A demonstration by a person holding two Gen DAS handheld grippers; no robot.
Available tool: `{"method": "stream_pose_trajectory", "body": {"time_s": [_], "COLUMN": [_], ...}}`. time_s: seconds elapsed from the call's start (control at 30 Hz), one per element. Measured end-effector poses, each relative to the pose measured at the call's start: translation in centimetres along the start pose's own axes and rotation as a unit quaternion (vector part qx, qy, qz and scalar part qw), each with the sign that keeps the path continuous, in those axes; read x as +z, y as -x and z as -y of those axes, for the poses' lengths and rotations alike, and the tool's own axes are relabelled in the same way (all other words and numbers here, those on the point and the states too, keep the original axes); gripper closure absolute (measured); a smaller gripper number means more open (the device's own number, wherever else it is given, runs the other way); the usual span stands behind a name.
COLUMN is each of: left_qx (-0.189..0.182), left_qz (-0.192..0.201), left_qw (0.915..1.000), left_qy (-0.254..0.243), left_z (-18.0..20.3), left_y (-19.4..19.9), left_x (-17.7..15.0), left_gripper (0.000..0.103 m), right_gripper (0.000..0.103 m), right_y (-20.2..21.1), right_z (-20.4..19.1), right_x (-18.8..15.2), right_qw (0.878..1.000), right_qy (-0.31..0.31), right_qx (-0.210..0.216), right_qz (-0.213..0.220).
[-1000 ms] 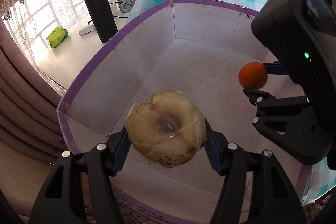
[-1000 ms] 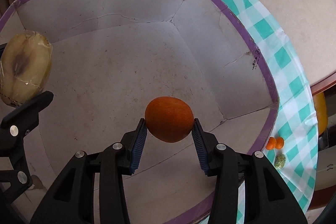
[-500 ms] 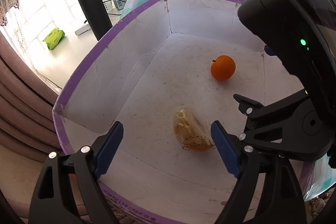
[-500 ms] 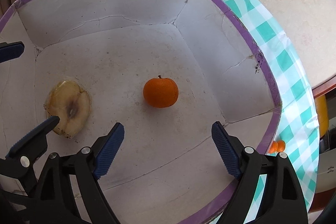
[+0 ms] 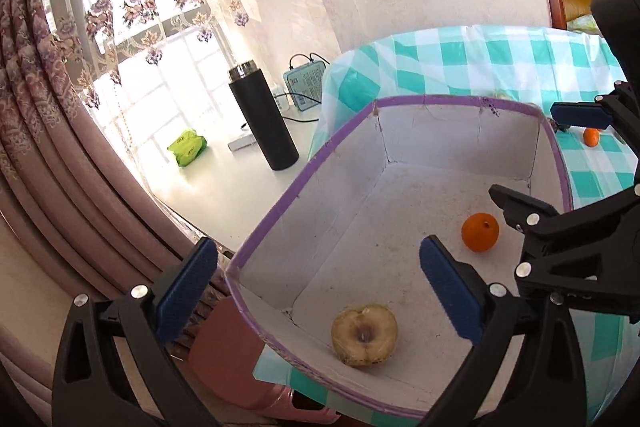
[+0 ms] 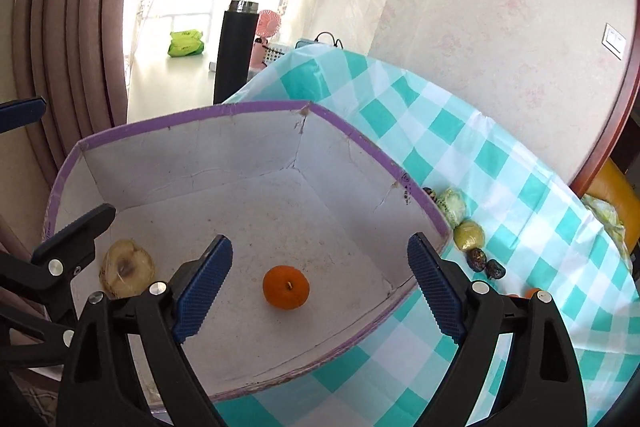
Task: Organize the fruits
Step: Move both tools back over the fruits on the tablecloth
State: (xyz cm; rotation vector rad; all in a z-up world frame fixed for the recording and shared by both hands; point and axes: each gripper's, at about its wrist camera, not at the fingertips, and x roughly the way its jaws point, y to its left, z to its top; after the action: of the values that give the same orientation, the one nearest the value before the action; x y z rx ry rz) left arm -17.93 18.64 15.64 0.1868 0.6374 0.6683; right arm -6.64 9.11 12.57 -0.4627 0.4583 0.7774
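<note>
A white cardboard box with a purple rim (image 5: 276, 215) (image 6: 360, 139) stands on a teal checked tablecloth. Inside lie a wrapped half apple (image 5: 364, 334) (image 6: 127, 268) and an orange (image 5: 480, 231) (image 6: 285, 286). My left gripper (image 5: 320, 291) is open and empty, raised above the box's near left corner. My right gripper (image 6: 320, 291) is open and empty, raised above the orange. More fruits (image 6: 468, 235) lie on the cloth right of the box, with a small orange (image 5: 591, 137) beyond it.
A black flask (image 5: 264, 123) (image 6: 234, 51), a green packet (image 5: 187, 147), a teal device with cables (image 5: 306, 87) and a pink fan (image 6: 268, 23) are on the white table behind. Curtains (image 5: 60, 147) hang at left. A pink stool (image 5: 228, 355) is below the box.
Both grippers opened and dropped the half apple and the orange into the box. Then both pulled back and up, away from the box.
</note>
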Motion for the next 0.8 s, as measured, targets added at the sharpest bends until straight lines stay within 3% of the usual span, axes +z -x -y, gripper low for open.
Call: {"method": "stream_pose_trajectory", "body": {"time_s": [0.1, 0.2, 0.3, 0.4, 0.6, 0.73, 0.8], "left_qx": [-0.010, -0.064, -0.143, -0.219, -0.362, -0.374, -0.396], "left_qz": [0.079, 0.135, 0.163, 0.167, 0.088, 0.021, -0.019], "left_qw": [0.9968, 0.9885, 0.9761, 0.9613, 0.9281, 0.9272, 0.9182], "left_qy": [0.012, 0.023, 0.009, -0.010, -0.007, -0.004, 0.009], "left_z": [1.0, 2.9, 6.5, 11.3, 21.8, 28.0, 30.0], "left_y": [3.9, 7.1, 8.9, 9.2, 3.7, -2.2, -4.9], "left_x": [1.6, 2.9, 4.0, 4.0, 3.0, 2.9, 3.3], "left_gripper": [0.002, 0.002, 0.002, 0.002, 0.002, 0.002, 0.002], "right_gripper": [0.017, 0.017, 0.017, 0.017, 0.017, 0.017, 0.017], "right_y": [3.9, 6.6, 6.9, 6.3, 4.2, 2.6, 1.9], "right_z": [3.6, 7.8, 12.4, 17.1, 24.6, 28.7, 30.0], "right_x": [-1.1, -3.5, -6.5, -10.4, -18.6, -22.8, -23.9], "right_qw": [0.995, 0.985, 0.978, 0.968, 0.934, 0.909, 0.905], "right_qy": [-0.053, -0.103, -0.164, -0.230, -0.316, -0.370, -0.372], "right_qx": [-0.011, -0.032, -0.055, -0.082, -0.163, -0.183, -0.191], "right_qz": [0.087, 0.133, 0.113, 0.065, -0.019, -0.065, -0.077]}}
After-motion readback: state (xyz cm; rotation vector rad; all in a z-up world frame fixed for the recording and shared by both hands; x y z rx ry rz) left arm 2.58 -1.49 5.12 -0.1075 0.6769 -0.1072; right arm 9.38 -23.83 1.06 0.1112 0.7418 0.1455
